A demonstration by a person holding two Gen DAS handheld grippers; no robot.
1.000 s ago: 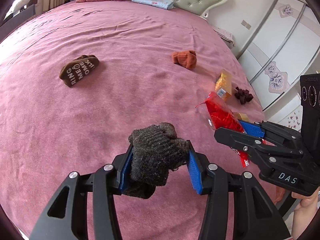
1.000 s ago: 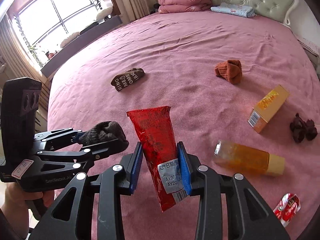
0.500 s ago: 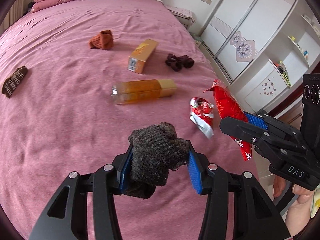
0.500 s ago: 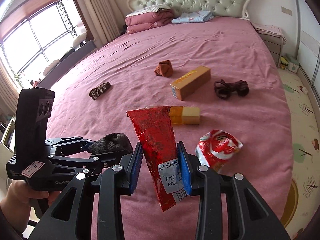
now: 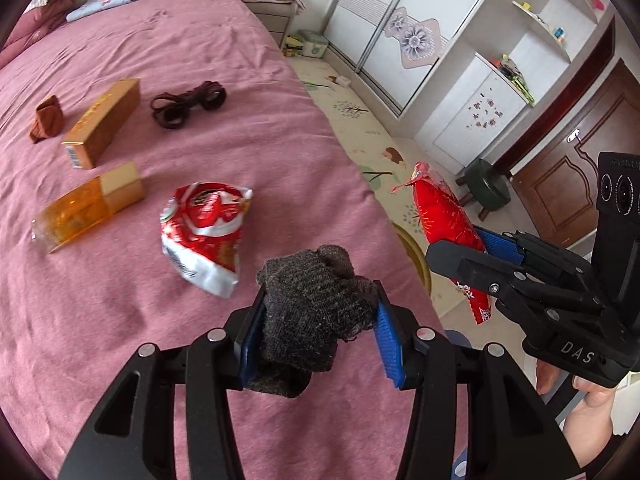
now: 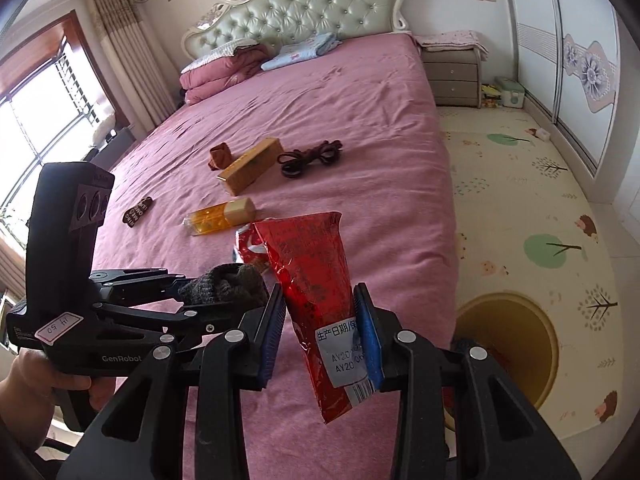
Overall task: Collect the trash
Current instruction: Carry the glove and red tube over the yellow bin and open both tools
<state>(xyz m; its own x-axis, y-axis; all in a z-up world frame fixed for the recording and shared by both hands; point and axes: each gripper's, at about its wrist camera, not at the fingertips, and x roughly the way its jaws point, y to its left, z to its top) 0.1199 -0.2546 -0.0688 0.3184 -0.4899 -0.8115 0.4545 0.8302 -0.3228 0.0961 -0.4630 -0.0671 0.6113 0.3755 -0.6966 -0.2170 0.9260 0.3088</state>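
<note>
Wrapper (image 6: 320,312) hides crumpled packet (image 6: 250,250); bin (image 6: 516,344) cut off

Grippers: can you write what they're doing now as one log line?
left gripper: shut on dark grey knitted sock | right gripper: shut on red foil wrapper | both above pink bed

We see bright daylight entering from the window (image 6: 48,120), far left of the right gripper (image 6: 320,332), blown out white. Fisheye bending curves the edges into dark corners. Soft shadows lie under the tongs; focus stays sharp.
</note>
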